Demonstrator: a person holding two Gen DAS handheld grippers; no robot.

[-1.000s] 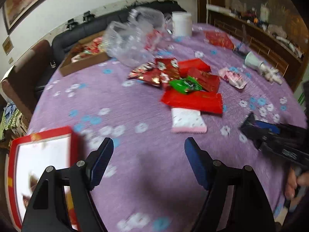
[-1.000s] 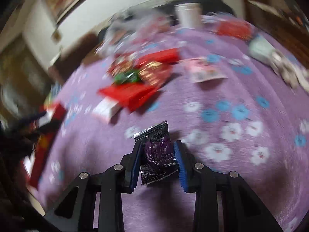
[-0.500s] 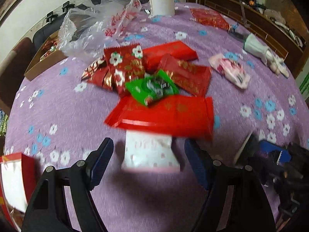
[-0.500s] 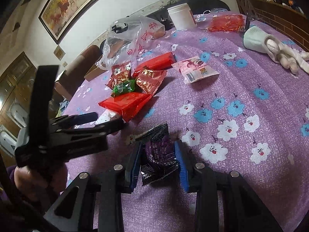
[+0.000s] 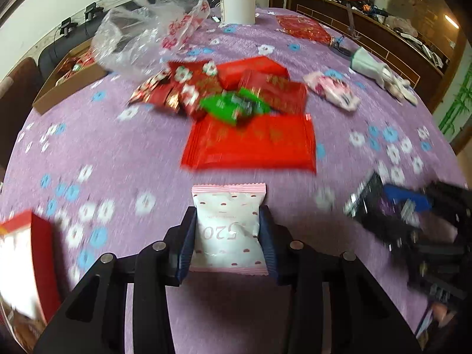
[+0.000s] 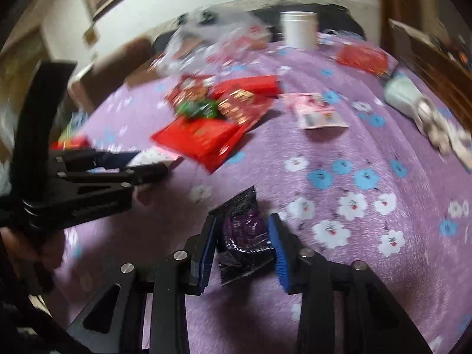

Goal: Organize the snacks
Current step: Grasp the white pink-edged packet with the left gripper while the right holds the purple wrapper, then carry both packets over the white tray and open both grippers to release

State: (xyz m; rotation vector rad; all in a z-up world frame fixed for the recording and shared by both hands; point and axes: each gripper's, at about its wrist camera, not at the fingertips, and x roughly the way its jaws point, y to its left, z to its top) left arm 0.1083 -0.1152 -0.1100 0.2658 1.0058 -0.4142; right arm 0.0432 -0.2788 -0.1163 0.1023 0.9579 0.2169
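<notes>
My left gripper (image 5: 228,230) is shut on a white and pink snack packet (image 5: 228,230) just above the purple flowered tablecloth (image 5: 103,153). My right gripper (image 6: 243,236) is shut on a dark purple snack packet (image 6: 243,236); it also shows at the right of the left wrist view (image 5: 392,203). A pile of snacks lies ahead: a large red packet (image 5: 250,144), a green packet (image 5: 233,106), several red packets (image 5: 183,88). A pink packet (image 5: 333,91) lies to the right. The left gripper shows at the left of the right wrist view (image 6: 141,162).
A red and white box (image 5: 20,265) stands at the near left edge. A clear plastic bag (image 5: 147,23) and a brown cardboard tray (image 5: 67,79) are at the far left. A white jar (image 5: 237,4), a red bag (image 5: 303,28) and a white glove (image 5: 380,73) lie far right.
My left gripper has moved forward and closed on the white and pink packet. My right gripper still holds the purple packet and has swung a little to the right.
</notes>
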